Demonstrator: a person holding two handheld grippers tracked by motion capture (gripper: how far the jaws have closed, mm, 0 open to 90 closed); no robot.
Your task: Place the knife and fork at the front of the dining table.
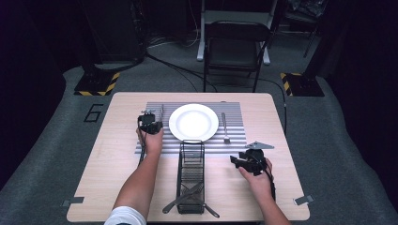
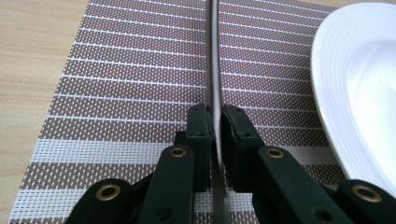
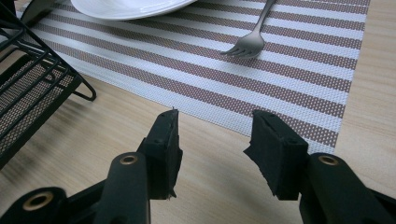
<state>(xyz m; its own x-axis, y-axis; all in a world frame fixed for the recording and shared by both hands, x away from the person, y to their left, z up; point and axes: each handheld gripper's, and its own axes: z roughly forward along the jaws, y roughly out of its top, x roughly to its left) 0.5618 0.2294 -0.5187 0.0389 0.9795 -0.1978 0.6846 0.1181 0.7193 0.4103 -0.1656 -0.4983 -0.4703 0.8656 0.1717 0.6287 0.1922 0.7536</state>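
The left gripper (image 2: 214,135) is pinching a knife (image 2: 214,60) left of the plate (image 2: 355,84); lower it flat, parallel to the plate. The right gripper (image 3: 212,149) is gaping empty.

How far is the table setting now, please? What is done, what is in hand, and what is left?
Done: the white plate sits mid-placemat, with a fork to its right. In hand: the left gripper has its jaws shut on a knife, low over the mat left of the plate. Left, probably: two utensils still lie crossed in the black wire basket. The right gripper is open and holds nothing.
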